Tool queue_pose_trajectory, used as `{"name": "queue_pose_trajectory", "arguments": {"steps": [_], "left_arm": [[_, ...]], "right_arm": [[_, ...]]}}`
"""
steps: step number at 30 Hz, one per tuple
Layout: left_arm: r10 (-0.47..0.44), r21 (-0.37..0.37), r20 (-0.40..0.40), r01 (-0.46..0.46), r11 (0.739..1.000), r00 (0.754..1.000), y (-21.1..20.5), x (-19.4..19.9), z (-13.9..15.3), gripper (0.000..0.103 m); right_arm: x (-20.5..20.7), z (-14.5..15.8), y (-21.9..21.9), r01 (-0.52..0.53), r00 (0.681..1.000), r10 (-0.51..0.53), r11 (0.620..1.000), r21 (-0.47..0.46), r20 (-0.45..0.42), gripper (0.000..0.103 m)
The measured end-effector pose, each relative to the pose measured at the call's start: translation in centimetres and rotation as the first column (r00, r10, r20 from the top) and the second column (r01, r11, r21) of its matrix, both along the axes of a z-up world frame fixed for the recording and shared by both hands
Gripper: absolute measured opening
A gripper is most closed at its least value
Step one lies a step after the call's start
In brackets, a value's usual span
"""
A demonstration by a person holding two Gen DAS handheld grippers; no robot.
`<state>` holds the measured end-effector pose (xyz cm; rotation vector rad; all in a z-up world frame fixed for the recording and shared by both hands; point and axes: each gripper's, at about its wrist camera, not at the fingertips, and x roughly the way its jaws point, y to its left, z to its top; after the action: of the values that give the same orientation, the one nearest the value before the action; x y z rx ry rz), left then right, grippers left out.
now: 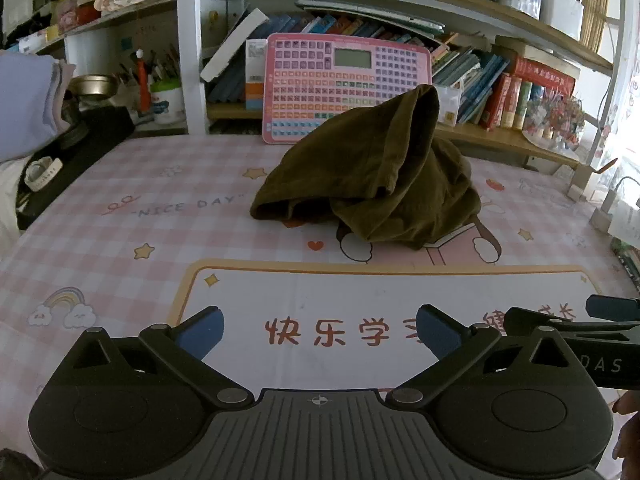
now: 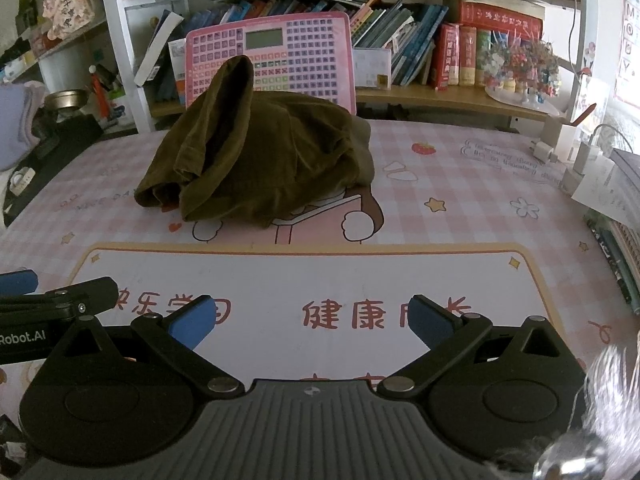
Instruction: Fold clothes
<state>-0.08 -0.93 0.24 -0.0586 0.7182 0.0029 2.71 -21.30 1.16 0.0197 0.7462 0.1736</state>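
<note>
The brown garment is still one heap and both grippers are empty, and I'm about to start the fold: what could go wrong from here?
1. The brown garment is crumpled with layers overlapping, so a pinch may catch several layers at once.
2. It lies close to the pink keyboard toy propped against the shelf; lifting or shaking the cloth could knock that over.
3. Left gripper and right gripper hover open side by side, so they might collide when reaching.

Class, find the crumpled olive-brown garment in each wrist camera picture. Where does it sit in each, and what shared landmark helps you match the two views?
Left wrist view: the olive-brown garment lies heaped at centre, slightly right.
Right wrist view: the same heap sits left of centre.
Shared landmark: the pink keypad board stands upright directly behind it in both.
</note>
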Motion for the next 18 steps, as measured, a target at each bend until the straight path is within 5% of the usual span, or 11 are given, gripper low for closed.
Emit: {"name": "queue_pose_trajectory", "arguments": {"steps": [18], "left_arm": [[-0.006,0.02,-0.046,0.007,1.0,0.999,-0.5,1.2,-0.5,0.103]], "right_arm": [[0.7,-0.8,-0.7,0.027,0.999,-0.027,1.0,0.014,-0.043,0.103]]}}
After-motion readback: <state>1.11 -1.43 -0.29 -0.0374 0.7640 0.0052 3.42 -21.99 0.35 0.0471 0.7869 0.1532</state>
